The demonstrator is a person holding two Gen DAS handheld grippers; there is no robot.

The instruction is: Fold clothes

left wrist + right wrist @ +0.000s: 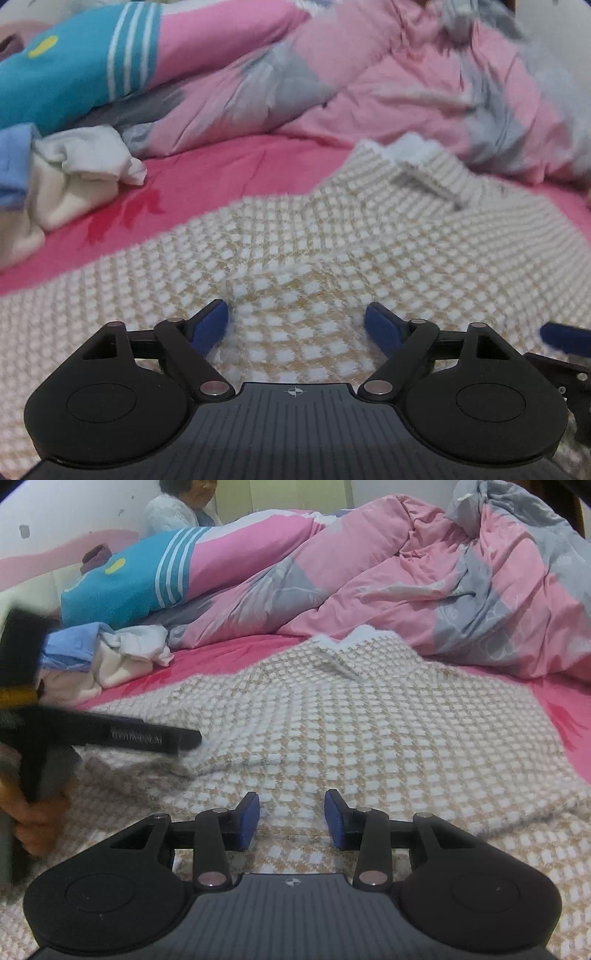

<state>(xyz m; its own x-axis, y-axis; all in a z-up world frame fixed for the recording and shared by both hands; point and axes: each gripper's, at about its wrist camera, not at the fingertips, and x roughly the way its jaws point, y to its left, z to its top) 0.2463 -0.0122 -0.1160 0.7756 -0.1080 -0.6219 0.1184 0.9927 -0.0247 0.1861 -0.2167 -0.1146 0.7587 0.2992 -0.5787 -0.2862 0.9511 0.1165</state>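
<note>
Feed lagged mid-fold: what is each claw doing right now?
Left claw: open wide over the checked sweater, gripping nothing.
Right claw: partly open above the sweater, gripping nothing.

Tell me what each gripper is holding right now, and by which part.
Nothing. The left gripper and right gripper both stand open over the checked sweater, pads clear of it.

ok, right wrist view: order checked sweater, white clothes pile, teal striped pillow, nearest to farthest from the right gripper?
1. Checked sweater: directly under the right gripper, spread on the bed.
2. White clothes pile: upper left, on the pink sheet.
3. Teal striped pillow: behind the pile, far left.
</note>
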